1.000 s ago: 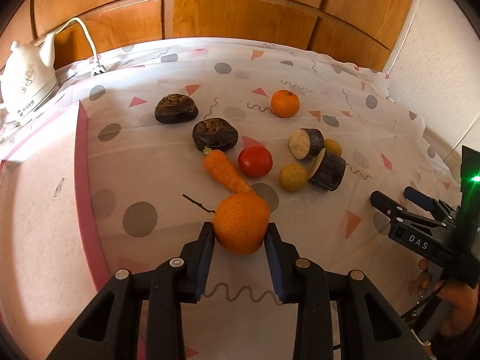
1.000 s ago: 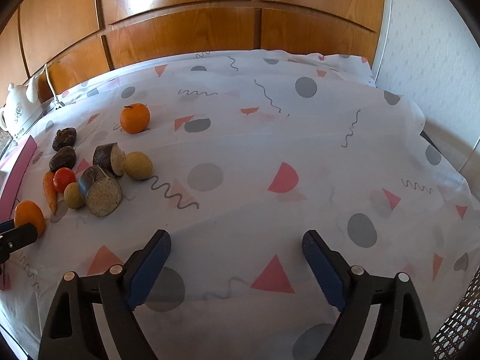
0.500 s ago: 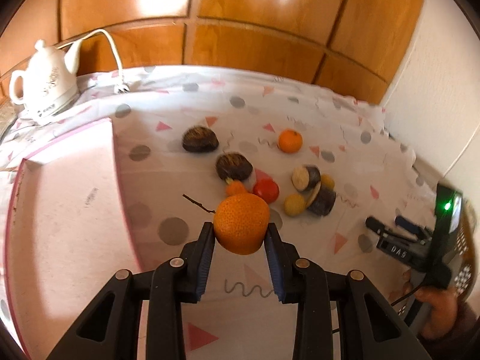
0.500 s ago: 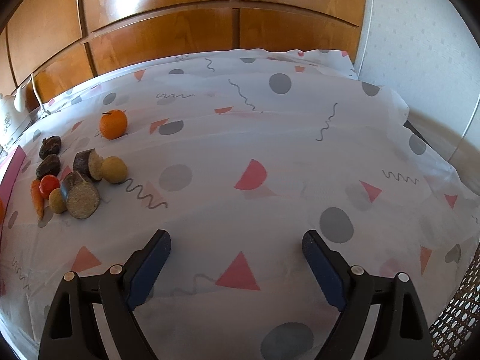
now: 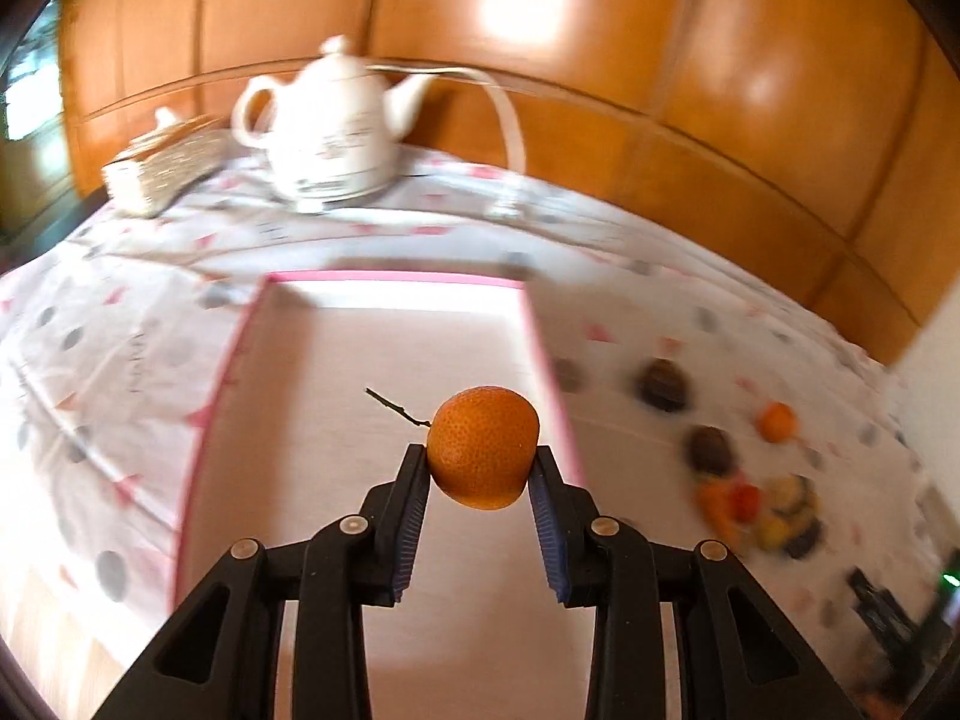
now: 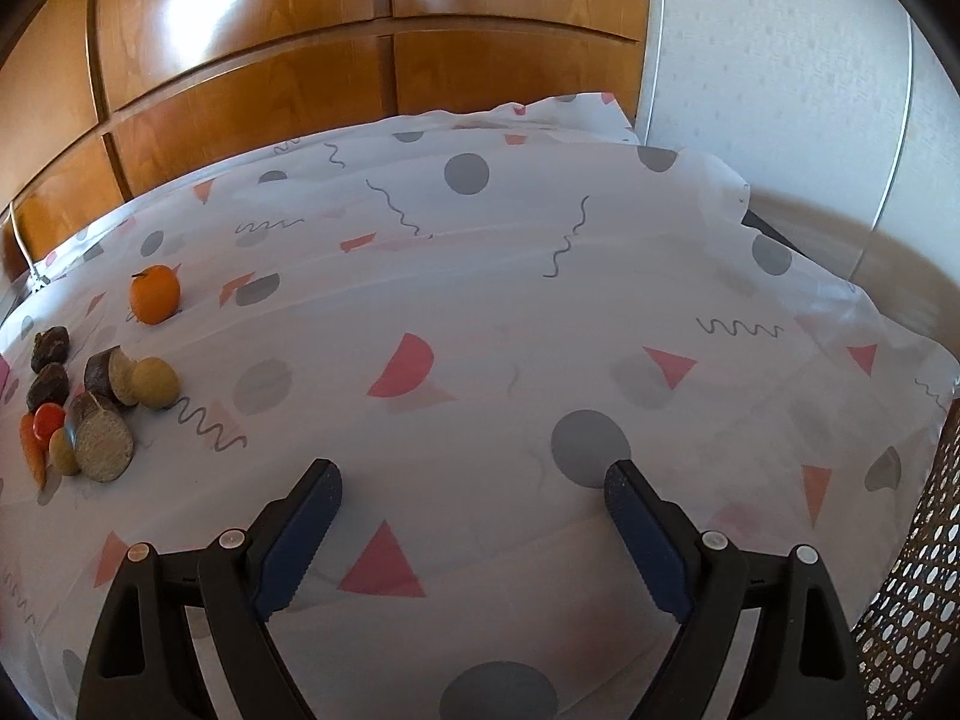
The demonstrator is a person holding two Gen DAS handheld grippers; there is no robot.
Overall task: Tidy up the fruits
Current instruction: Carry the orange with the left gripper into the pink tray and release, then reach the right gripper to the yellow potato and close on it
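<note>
Orange (image 5: 483, 447), stem twig attached on its left side, clamped between the two pads of the left gripper (image 5: 480, 480) and held in the air over the pink-rimmed tray (image 5: 384, 372); we see it above the tray's right half, near the right rim. The tray itself lies on the patterned tablecloth (image 5: 120, 324), its pale floor bare in the part we can see.

Beyond the tray we list a white teapot (image 5: 330, 138) with a white cord (image 5: 507, 114) running past its spout, and a woven box (image 5: 162, 171) just left of it; both stand near the wooden wall panels (image 5: 660, 60). This view is blurred, so finer detail escapes us.

To the right of the tray, on the cloth, we count the remaining produce, clearer in the right wrist view: a second orange (image 6: 155, 294) set apart from the rest, two dark lumpy pieces (image 6: 49, 360), two cut dark-skinned rounds (image 6: 102, 441), two yellowish balls (image 6: 155, 383), a tomato (image 6: 48, 420) and a carrot (image 6: 33, 453), these last bunched close together.

Right gripper (image 6: 474, 498): jaws spread wide, nothing between them, above the cloth and well apart from the produce. A perforated basket wall (image 6: 912, 600) shows at the lower right edge.
</note>
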